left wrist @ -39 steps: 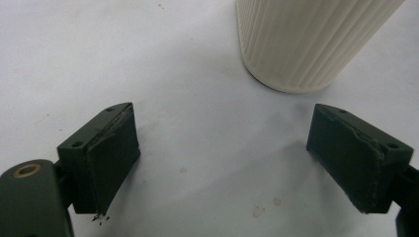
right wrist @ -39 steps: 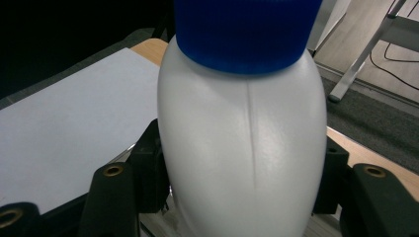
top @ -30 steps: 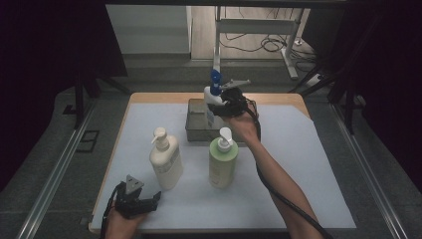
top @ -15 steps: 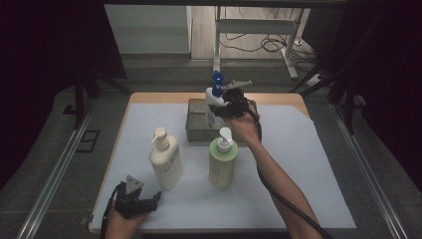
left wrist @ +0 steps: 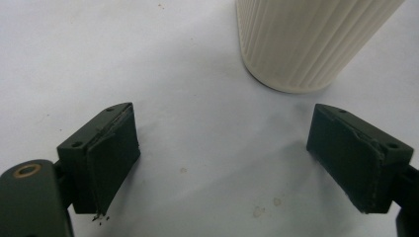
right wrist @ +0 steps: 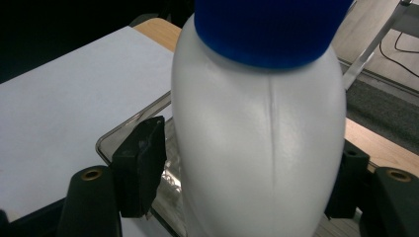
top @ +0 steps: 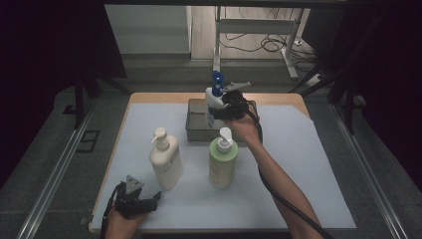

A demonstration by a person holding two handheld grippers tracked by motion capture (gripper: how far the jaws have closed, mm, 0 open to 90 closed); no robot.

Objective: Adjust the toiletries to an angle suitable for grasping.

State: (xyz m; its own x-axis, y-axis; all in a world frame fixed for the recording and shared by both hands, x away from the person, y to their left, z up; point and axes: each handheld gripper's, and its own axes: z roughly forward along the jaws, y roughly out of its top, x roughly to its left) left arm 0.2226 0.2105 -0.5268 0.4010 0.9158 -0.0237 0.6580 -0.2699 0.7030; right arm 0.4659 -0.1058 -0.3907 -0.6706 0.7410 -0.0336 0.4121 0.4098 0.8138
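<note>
Over the far half of the worktop (top: 318, 164), in the high view, the right forearm stretches forward from the bottom edge, and the right gripper (top: 224, 107) meets a white bottle with a blue top (top: 214, 94) standing upright in a metal tray (top: 196, 122). Near the front left corner, the left hand holds the left gripper (top: 137, 201) low and level (its grey plate faces up). A cream pump bottle (top: 165, 159) and a green pump bottle (top: 222, 162) stand between the two hands, well apart from each other, with bare white cover around them and broad room toward the right edge. The right gripper's fingers are hard to make out here behind the hand.

Along the left gripper view, the fingers (left wrist: 116, 153) stand wide apart over bare cover with nothing between them; the cream bottle's ribbed base (left wrist: 301, 44) stands just ahead, its top cut off by the frame.

Close up in the right gripper view, the white bottle (right wrist: 257, 148) stands between the fingers (right wrist: 141, 165), which have just been opening; a thin gap shows at the left finger, while the right finger is mostly hidden behind the bottle. The tray's rim (right wrist: 123, 133) shows below.
</note>
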